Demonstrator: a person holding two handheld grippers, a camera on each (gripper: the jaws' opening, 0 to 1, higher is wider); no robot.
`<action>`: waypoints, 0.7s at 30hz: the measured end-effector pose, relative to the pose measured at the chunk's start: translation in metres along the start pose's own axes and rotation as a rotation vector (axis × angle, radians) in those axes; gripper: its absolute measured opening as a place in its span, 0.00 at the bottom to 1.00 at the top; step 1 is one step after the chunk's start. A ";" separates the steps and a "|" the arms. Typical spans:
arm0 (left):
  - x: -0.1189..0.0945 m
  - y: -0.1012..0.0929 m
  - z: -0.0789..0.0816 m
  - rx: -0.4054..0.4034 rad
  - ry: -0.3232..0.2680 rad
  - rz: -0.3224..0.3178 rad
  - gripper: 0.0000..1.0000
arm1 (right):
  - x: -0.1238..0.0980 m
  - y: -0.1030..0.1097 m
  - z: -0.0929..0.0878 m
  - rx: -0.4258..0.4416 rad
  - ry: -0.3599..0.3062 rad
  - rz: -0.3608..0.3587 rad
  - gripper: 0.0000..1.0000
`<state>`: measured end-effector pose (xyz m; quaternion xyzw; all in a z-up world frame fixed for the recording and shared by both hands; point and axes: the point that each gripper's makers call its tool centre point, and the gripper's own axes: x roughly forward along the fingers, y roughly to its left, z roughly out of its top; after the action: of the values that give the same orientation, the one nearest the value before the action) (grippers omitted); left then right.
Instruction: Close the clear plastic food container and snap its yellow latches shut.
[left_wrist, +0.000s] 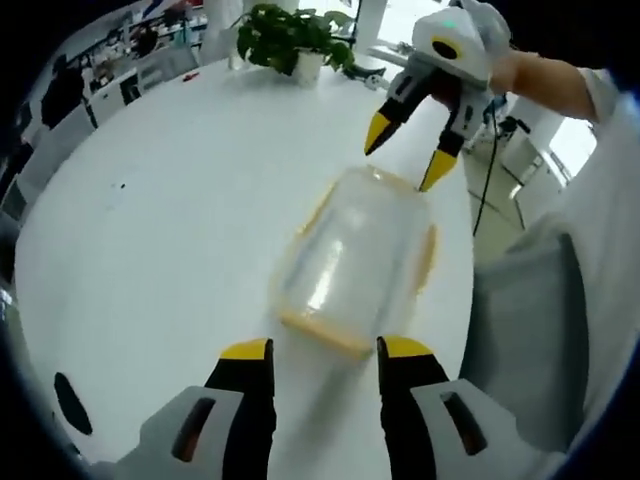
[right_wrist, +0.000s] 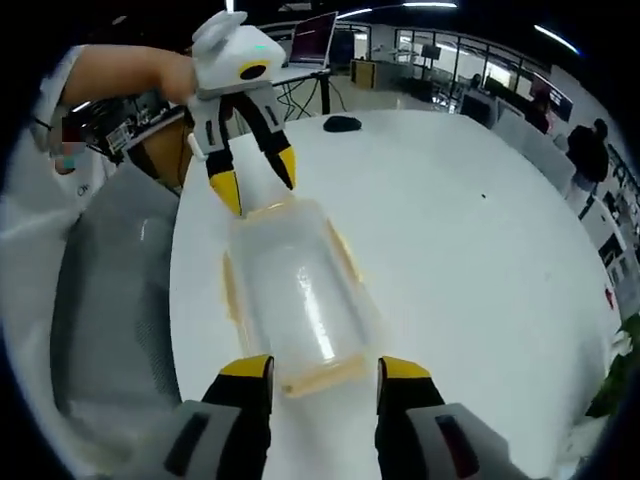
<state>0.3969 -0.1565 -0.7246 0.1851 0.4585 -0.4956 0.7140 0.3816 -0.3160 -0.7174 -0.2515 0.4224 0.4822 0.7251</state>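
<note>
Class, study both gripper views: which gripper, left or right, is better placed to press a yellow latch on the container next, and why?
Neither clearly. The left gripper and the right gripper each hover open at opposite short ends of the clear container, jaws apart above a yellow latch. The blur hides which is nearer.

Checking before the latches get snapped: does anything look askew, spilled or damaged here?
Nothing stands out. The clear plastic food container with yellow latches lies flat on the round white table, lid seemingly on, no spill showing. The left gripper and right gripper hover open at opposite ends. The picture is blurred, so latch positions stay unclear.
</note>
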 end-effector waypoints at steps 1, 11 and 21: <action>0.000 0.000 0.001 -0.014 -0.010 0.005 0.39 | 0.000 -0.001 -0.001 0.013 0.002 -0.007 0.39; 0.004 -0.002 0.006 -0.261 -0.046 0.004 0.41 | 0.003 -0.006 -0.006 0.340 -0.003 -0.011 0.36; 0.017 -0.008 -0.002 -0.337 -0.036 -0.009 0.40 | 0.010 0.001 -0.012 0.351 0.036 -0.004 0.33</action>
<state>0.3900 -0.1674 -0.7384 0.0518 0.5229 -0.4181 0.7410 0.3780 -0.3202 -0.7326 -0.1306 0.5126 0.3953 0.7509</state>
